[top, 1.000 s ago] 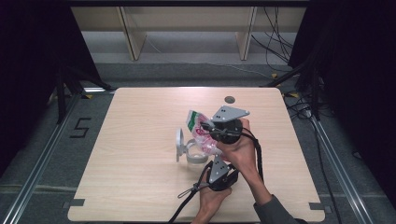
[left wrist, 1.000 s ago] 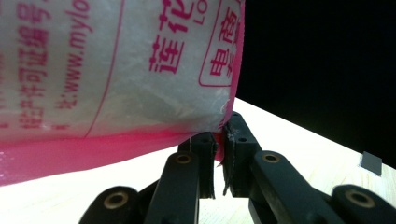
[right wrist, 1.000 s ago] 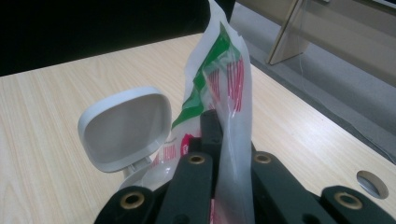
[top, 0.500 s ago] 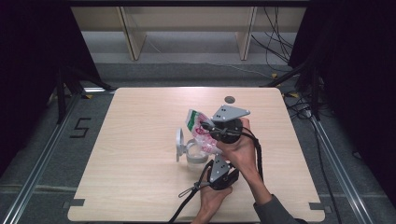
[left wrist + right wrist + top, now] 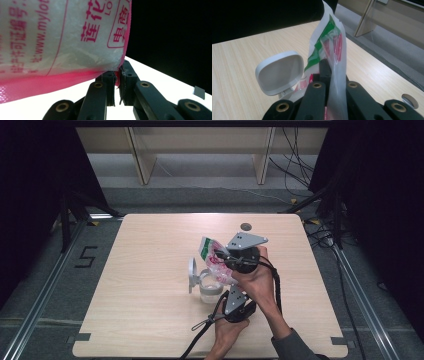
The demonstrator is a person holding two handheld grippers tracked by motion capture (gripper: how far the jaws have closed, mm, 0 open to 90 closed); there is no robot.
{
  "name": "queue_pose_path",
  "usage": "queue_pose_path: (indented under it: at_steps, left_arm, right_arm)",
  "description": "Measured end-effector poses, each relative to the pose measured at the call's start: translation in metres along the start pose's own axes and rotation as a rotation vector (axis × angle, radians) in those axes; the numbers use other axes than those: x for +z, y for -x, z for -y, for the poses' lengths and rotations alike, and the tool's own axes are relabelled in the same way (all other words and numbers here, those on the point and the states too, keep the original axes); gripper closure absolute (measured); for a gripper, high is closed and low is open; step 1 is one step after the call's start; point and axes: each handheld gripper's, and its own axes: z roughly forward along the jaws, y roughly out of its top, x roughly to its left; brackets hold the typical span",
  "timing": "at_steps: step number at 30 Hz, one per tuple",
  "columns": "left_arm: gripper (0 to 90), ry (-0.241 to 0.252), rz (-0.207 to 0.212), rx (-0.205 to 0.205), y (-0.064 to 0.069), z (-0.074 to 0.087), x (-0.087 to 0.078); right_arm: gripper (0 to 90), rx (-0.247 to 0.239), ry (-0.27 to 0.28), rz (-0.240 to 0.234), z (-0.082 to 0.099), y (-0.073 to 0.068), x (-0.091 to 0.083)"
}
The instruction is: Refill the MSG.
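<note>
High view: I hold the plastic bag (image 5: 212, 257) tilted over the clear container (image 5: 210, 289), its white flip lid (image 5: 192, 271) standing open at the left, near the middle of the table (image 5: 140, 270). I judge this is the pouring step; next I must tip the bag more w/o losing grip.

Left gripper view: my left gripper (image 5: 117, 82) is almost closed, pinching the pink sealed bottom edge of the bag; white contents inside, red print on it.

Right gripper view: my right gripper (image 5: 332, 75) is fully closed on the thin film below the bag's green-and-red top corner, lid just beside.
</note>
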Motion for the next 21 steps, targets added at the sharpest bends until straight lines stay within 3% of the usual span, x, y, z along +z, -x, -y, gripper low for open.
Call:
queue_pose_path:
  at_steps: [6, 17, 20, 21]
  left_arm:
    - [83.5, 0.002, 0.002, -0.001, 0.0002, -0.0013, 0.0012]
    - [83.5, 0.005, 0.001, -0.004, 0.0001, -0.0007, 0.0014]
    - [83.5, 0.016, -0.002, -0.006, 0.0005, -0.0006, 0.0019]
    - [83.5, -0.002, -0.007, -0.003, 0.0002, -0.0013, 0.0006]
  right_arm:
    - [90.0, -0.01, 0.0, 0.001, -0.0011, -0.0007, -0.0008]
    - [90.0, 0.015, -0.004, -0.013, -0.0007, -0.0005, -0.0007]
    - [90.0, 0.0, -0.004, -0.014, -0.0012, -0.0007, -0.0003]
    - [90.0, -0.022, 0.007, -0.003, -0.0015, 0.0002, -0.0001]
